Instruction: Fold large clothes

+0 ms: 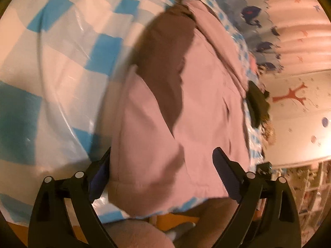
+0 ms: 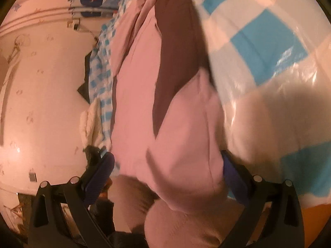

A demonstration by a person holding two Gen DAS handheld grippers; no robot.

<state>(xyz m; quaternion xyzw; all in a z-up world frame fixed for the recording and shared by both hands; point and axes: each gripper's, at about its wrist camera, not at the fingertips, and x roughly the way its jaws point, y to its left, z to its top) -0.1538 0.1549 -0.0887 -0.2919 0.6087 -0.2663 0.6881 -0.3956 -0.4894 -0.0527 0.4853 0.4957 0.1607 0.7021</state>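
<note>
A large pink garment [image 1: 206,107] with a dark brown inner panel [image 1: 163,66] lies on a table covered with a blue-and-white checked plastic cloth [image 1: 62,62]. My left gripper [image 1: 163,177] is open, its fingers standing either side of the garment's near hem. In the right wrist view the same pink garment [image 2: 144,113] with its brown panel [image 2: 178,51] hangs over the table's near edge. My right gripper [image 2: 167,177] is open, with the garment's hanging edge between its fingers.
The checked cloth [image 2: 269,41] covers the table. A dark object [image 1: 256,105] lies at the table's far side. A wall with sticker decorations [image 1: 300,103] and shelving [image 1: 310,186] stand to the right. The person's legs [image 2: 186,223] are below.
</note>
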